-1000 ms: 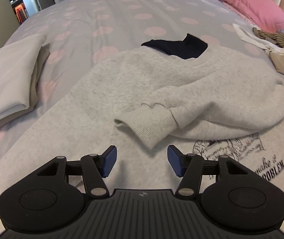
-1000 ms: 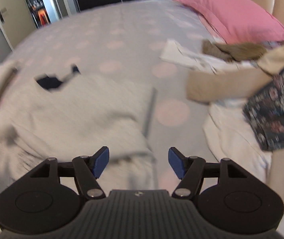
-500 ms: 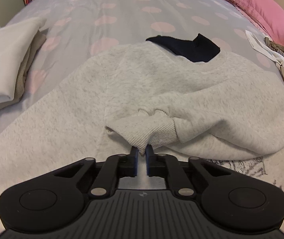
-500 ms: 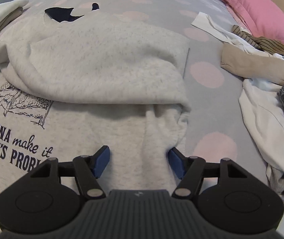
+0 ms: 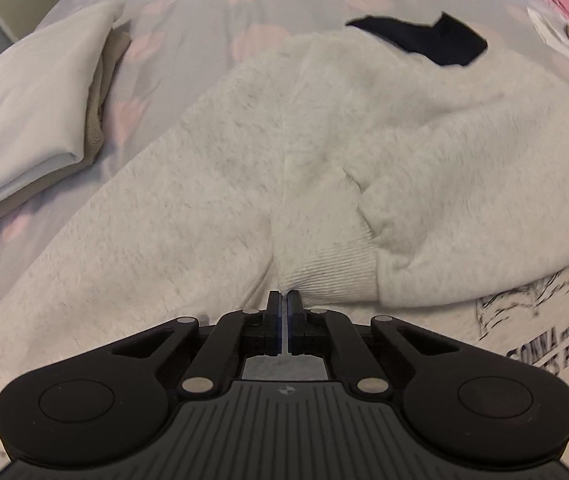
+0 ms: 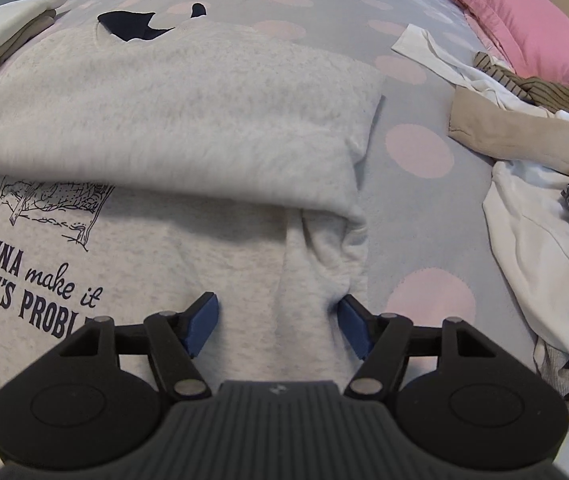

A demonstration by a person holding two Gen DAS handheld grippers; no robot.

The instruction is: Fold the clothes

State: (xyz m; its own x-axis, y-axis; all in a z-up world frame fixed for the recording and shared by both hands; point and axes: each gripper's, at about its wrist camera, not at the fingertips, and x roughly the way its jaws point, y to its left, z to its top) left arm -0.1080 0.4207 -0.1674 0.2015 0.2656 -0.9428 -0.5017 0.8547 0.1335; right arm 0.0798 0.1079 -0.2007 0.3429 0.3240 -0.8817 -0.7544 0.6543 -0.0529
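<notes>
Sweatshirt (image 6: 172, 92): grey, printed, spread on bed (image 6: 420, 148).
Left hand-held gripper (image 5: 286, 300): clamped on ribbed sleeve cuff (image 5: 332, 276).
Right hand-held gripper (image 6: 278, 320): jaws apart, straddling hem fold.

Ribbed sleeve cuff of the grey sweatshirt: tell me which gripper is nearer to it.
Left. The left gripper is shut on the ribbed cuff. The right gripper is open over the sweatshirt's other side, no cuff nearby.

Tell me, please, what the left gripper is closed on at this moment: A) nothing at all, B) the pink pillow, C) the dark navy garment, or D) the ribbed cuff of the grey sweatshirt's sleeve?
D: in the left wrist view the left gripper is pinched shut on the edge of the ribbed cuff of the grey sweatshirt.
</notes>
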